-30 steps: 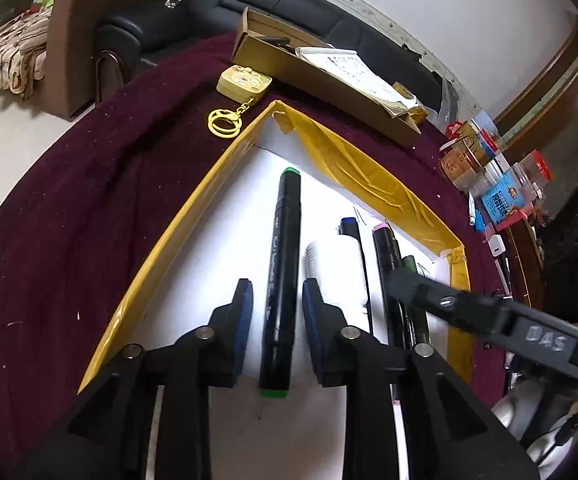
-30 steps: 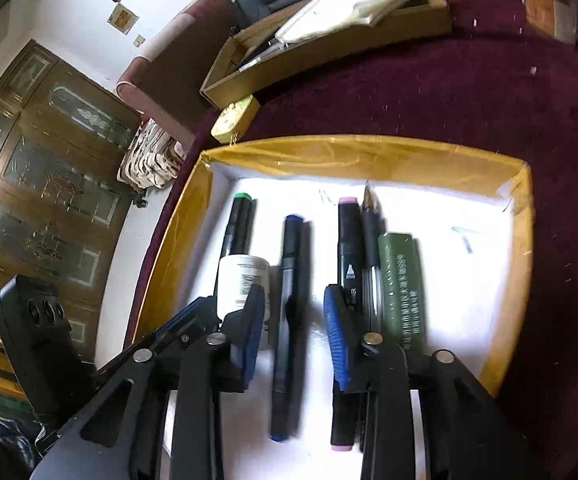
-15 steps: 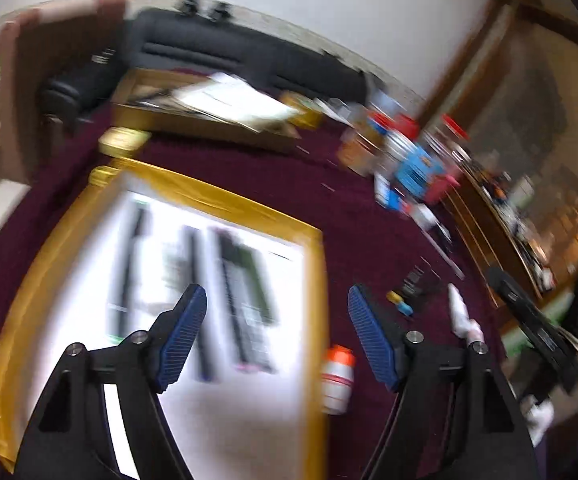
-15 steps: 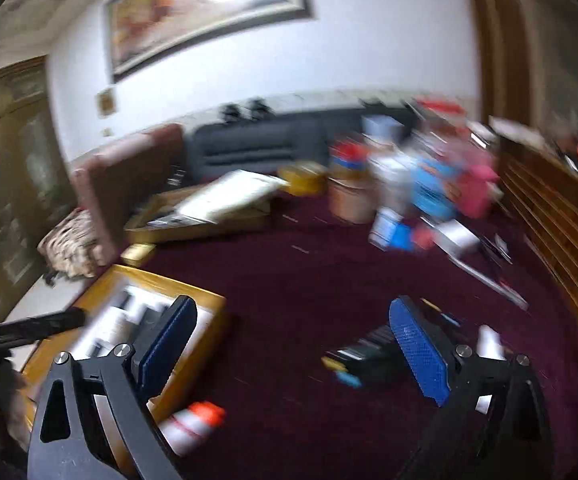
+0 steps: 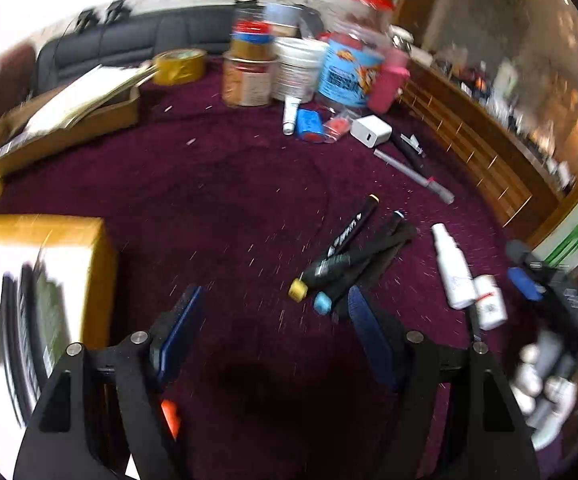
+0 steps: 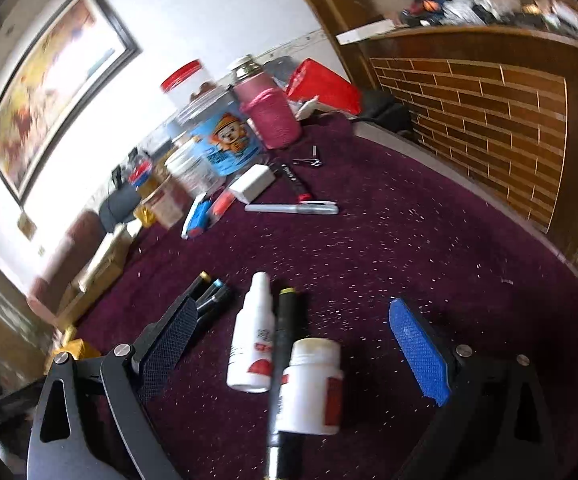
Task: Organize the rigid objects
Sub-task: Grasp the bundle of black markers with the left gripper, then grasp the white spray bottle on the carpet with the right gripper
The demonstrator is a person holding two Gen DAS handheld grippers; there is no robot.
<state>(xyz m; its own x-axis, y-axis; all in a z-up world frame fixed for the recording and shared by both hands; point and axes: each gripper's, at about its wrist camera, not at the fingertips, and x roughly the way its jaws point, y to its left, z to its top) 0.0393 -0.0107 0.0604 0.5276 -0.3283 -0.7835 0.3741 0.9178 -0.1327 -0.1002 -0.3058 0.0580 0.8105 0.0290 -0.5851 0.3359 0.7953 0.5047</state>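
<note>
My left gripper [image 5: 275, 300] hangs open over the maroon cloth, nothing between its fingers. Just right of it lie black markers [image 5: 341, 256] with yellow and blue caps. The yellow-edged white tray [image 5: 89, 264] holding several pens sits blurred at the left. An orange-capped bottle [image 5: 169, 416] peeks out under the left finger. My right gripper [image 6: 292, 302] is open wide above a white spray bottle [image 6: 251, 344], a black marker [image 6: 283, 344] and a white pill bottle [image 6: 313, 384], none of them pinched. The capped markers [image 6: 213, 296] show behind its left finger.
Jars and tubs [image 5: 301, 68] crowd the table's far side with a pink cup [image 6: 273, 120], a white charger [image 6: 255, 184], a silver pen [image 6: 293, 209] and nail clippers [image 6: 309, 161]. A cardboard box [image 5: 61, 120] and tape roll [image 5: 179, 66] lie back left. A wooden wall [image 6: 489, 120] borders the right.
Both grippers left the markers lying in the tray, opened wide and swung right across the cloth to the loose markers and bottles.
</note>
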